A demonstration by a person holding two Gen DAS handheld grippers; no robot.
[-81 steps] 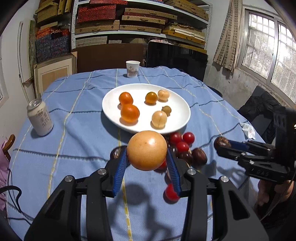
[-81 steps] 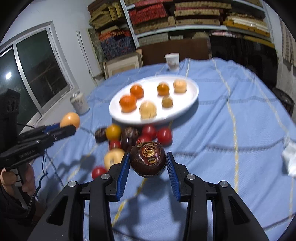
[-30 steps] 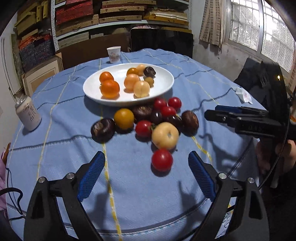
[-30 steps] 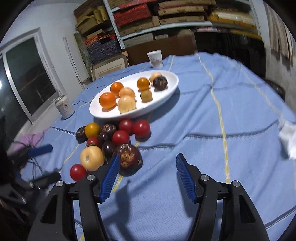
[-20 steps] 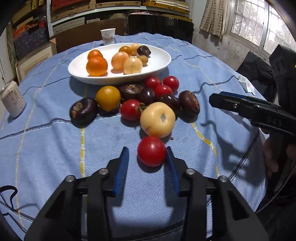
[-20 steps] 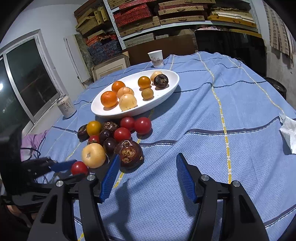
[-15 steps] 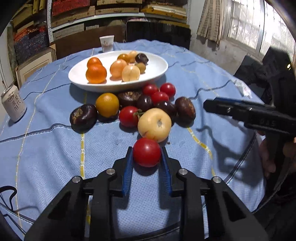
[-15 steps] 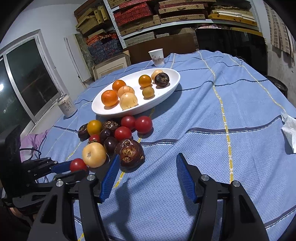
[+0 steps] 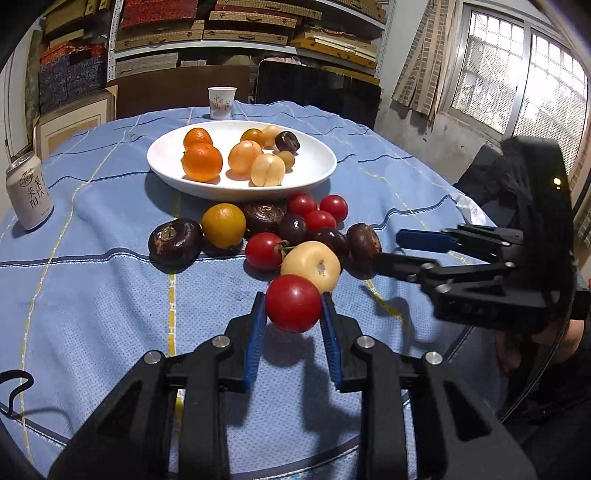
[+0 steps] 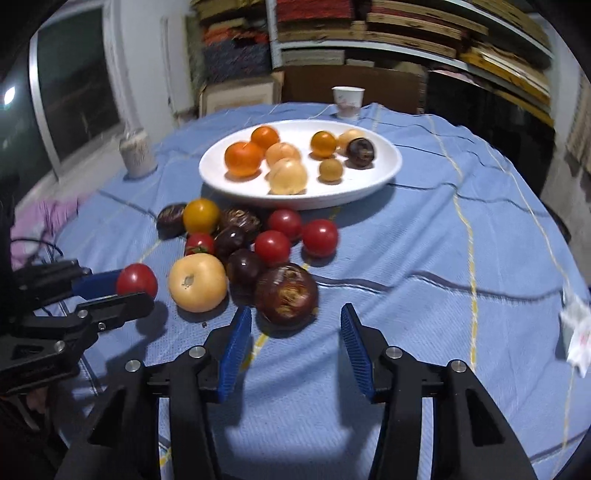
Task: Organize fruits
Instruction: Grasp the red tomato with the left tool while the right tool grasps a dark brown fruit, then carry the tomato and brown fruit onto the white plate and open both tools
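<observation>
Left wrist view, nearest first: the left claw [image 9: 293,314] is clenched on a red tomato [image 9: 293,303], both blue pads pressed against its sides and the fruit held just off the blue cloth of the tabletop [image 9: 92,288]. Just behind it lies a pale yellow fruit [image 9: 311,265], and beyond that a loose cluster of loose fruit: a red tomato with a green stalk [image 9: 263,251], a dark purple fruit [image 9: 175,240] off to the left, a yellow-orange fruit [image 9: 223,225], several small dark ones and three more red tomatoes [image 9: 319,210] close to the plate. To the right the right claw [image 9: 391,254] reaches in from the side towards a dark brown fruit [image 9: 364,240].

Right wrist view shows that right claw [image 10: 295,334] with its jaws closing; a large dark brown fruit [image 10: 286,294] sits just ahead of and between the blue fingertips, which stand clear of its sides, so it lies free on the cloth. This picture is blurred.

Farther back, a white oval plate [image 9: 317,162] carries two oranges [image 9: 202,162], pale peach-coloured fruits [image 9: 245,157], a small brownish one and a dark purple one [image 9: 287,141]. At the left edge of the tabletop stands a drinks can [image 9: 28,196]; at the far edge a paper cup [image 9: 221,102]. Behind are shelves [image 9: 240,26] stacked with flat boxes, and a window [image 9: 517,70] on the right
</observation>
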